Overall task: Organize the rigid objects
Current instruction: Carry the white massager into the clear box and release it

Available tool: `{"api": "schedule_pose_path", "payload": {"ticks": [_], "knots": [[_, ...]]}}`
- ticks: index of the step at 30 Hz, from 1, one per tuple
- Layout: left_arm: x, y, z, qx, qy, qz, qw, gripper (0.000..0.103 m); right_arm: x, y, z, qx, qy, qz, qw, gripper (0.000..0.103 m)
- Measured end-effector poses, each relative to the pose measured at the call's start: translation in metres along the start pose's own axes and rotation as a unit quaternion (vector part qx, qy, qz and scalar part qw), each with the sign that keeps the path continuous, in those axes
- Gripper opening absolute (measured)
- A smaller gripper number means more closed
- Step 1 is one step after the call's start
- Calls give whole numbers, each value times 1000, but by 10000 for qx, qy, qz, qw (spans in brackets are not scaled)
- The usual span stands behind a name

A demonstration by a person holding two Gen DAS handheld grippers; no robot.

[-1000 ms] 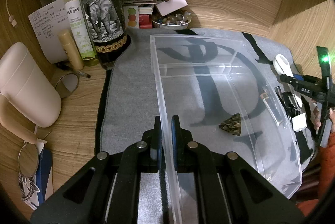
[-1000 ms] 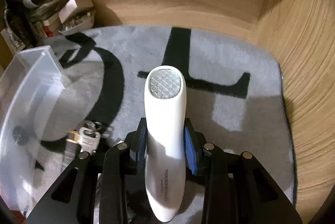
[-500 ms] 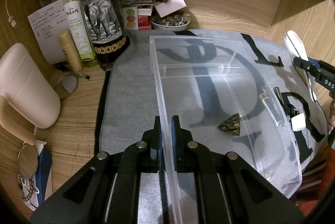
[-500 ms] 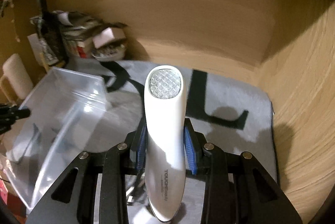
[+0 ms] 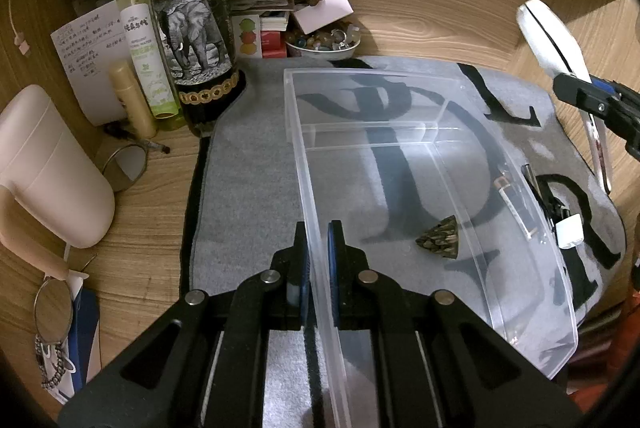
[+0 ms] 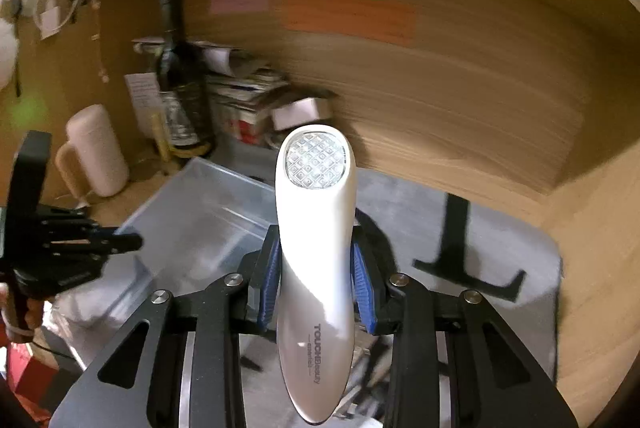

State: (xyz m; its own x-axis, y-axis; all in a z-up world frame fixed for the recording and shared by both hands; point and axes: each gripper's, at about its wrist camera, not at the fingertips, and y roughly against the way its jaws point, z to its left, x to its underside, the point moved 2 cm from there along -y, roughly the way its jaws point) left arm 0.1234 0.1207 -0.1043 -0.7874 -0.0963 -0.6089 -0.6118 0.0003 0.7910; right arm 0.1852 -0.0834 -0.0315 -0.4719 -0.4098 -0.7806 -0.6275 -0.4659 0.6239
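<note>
Left wrist view shows the left gripper (image 5: 318, 260) with its jaws clamped on the near left wall of a clear plastic bin (image 5: 296, 132), one finger outside the wall and one inside. The bin lies on a grey mat (image 5: 248, 164) with black letters, and the mat lies on the wooden table (image 5: 140, 228). Inside the bin, on its floor near the right wall, sits a small dark patterned cone (image 5: 440, 238). Just beside the right wall, outside the bin, some small items lie on the mat, among them a white tag with black parts (image 5: 568, 230); I cannot tell exactly what they are. Behind the mat stand a dark wine bottle (image 5: 188, 28) with an elephant label, a green spray bottle (image 5: 148, 56) and a bowl of small stones (image 5: 324, 42).

Right wrist view shows the right gripper (image 6: 316, 288) with its jaws clamped on the sides of a white handheld beauty device (image 6: 316, 228). The device points forward, with its faceted clear head up, and it is held in the air above the mat, over the right side of the bin (image 6: 208, 212). The same device (image 5: 552, 40) shows at the right edge of the left wrist view, raised above the bin's level.
</note>
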Motion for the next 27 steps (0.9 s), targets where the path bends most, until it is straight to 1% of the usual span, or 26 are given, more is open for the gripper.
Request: {"api": "schedule_pose_path", "payload": {"ticks": [7,13,19,27], "knots": [[-1,0,1,46,-15,-12,10000,8,-3,-12,34,-409,197,100,9989,30],[-1,0,2,82,-13,-22,10000,8,5,-29,62,-842,269,377,9954,30],[-1,0,2,93,-24,-27,10000,8,13,-45,78,-1046,424,762,9907,30],[-1,0,1,98,-24,-33,9999,8,23,-62,90,-1182,591,1191,9840,30]]}}
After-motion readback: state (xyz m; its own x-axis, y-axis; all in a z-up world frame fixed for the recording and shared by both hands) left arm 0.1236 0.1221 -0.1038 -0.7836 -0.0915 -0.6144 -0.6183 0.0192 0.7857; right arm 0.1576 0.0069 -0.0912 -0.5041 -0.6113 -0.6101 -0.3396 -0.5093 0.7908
